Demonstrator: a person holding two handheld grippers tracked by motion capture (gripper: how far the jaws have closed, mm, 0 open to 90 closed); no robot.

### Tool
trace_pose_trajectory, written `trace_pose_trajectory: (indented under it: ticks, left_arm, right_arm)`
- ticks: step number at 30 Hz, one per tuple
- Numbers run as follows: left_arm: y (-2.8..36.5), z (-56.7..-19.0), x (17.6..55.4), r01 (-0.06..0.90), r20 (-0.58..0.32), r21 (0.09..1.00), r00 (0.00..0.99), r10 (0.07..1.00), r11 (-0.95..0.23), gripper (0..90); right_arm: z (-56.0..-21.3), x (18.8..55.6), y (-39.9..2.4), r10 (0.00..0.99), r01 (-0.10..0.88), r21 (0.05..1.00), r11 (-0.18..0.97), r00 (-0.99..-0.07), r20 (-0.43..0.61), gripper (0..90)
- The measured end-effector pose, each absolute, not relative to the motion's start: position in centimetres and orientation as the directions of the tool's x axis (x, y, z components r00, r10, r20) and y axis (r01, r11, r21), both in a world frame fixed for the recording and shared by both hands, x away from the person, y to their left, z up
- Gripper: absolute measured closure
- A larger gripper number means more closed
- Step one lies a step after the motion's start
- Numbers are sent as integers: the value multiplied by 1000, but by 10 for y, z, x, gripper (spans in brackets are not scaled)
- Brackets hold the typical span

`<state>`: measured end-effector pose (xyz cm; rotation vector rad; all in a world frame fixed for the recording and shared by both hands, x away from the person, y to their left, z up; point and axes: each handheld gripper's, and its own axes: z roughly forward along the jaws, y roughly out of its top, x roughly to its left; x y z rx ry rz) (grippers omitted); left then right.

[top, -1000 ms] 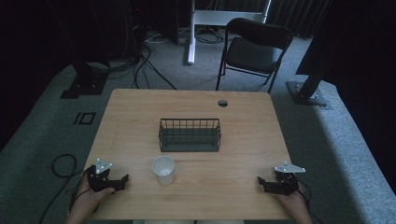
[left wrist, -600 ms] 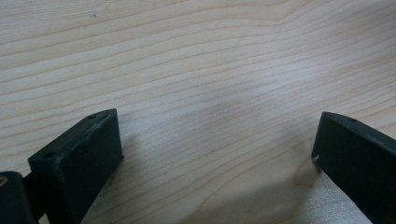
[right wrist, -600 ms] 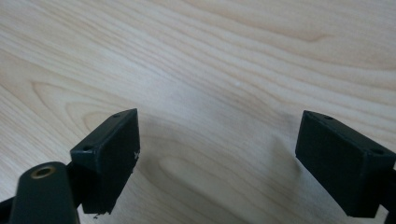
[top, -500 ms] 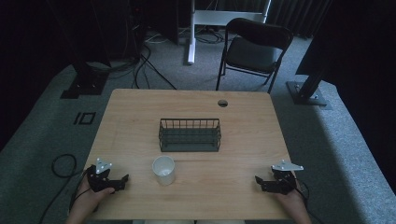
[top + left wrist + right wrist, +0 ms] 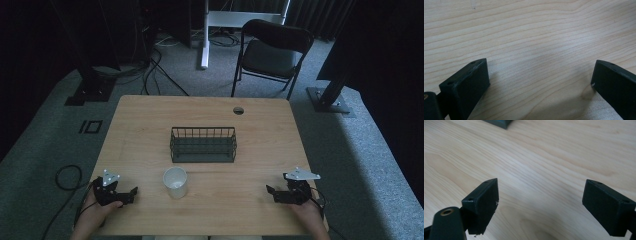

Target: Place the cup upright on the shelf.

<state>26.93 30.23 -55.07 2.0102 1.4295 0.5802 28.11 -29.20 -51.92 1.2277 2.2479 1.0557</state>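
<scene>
My left gripper point(image 5: 131, 193) rests near the table's front left corner, held by a hand, and points right toward a white cup point(image 5: 175, 182). In the left gripper view its jaws point(image 5: 540, 75) stand wide apart over bare wood, so it is open. My right gripper point(image 5: 270, 192) sits near the front right edge and points left. Its jaws point(image 5: 540, 195) are also spread, with nothing between them. A dark wire basket point(image 5: 202, 145) stands in the middle of the table, and one of its corners point(image 5: 497, 122) shows at the top of the right gripper view.
The wooden table point(image 5: 150, 115) has a round cable hole point(image 5: 238, 110) near its far edge. A black folding chair point(image 5: 270, 52) stands behind the table. Cables lie on the grey floor point(image 5: 65, 175) at the left.
My right gripper has slid a little to the left along the front of the table. The left gripper, cup and basket have not moved.
</scene>
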Motion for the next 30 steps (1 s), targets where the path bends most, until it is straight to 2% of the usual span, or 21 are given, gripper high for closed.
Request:
trace_pose_trajectory:
  ticks: [30]
  left_arm:
    - [302, -551, 269, 685, 10, 687, 326, 945, -244, 19]
  right_arm:
    - [-494, 285, -211, 698, 434, 799, 416, -715, 24, 137]
